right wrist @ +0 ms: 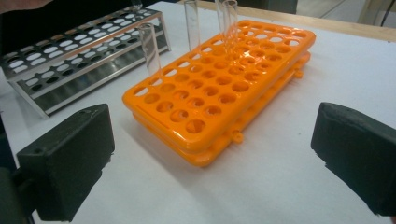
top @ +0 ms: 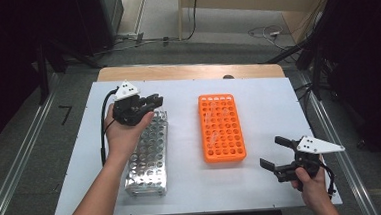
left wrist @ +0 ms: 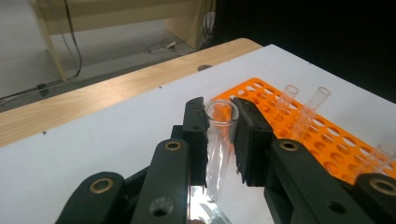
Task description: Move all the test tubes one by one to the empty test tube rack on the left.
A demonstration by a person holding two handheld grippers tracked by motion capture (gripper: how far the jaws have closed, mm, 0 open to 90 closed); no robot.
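Our left claw (top: pixel 154 100) was closed on a clear glass tube (left wrist: pixel 219 140), its two black pads pressing the tube from either side just below the rim. In the left gripper view the tube stood nearly upright between the jaws, its open mouth up and its long axis running down toward the shiny metal rack (top: pixel 149 155) beneath; its lower end tilted slightly toward the camera. From the high view we saw that claw hovering over the far end of the metal rack, on the left part of the white table (top: pixel 268 107).

Our right claw (top: pixel 270 155) stood wide, with nothing between its pads. It hung above the table near the front right corner of the orange rack (top: pixel 222 128), pointing toward it. In the right gripper view the two pads framed the orange rack well apart from each other.

Other clear tubes (right wrist: pixel 149 49) stood upright in holes of the orange rack, mouths up, some at its far end and one nearer its left edge. The orange rack lay in the middle of the table with its long side running away from us, and the metal rack lay parallel to it on the left, apart from it.

We could read no brand, label or writing on the tube, the racks or the claws.
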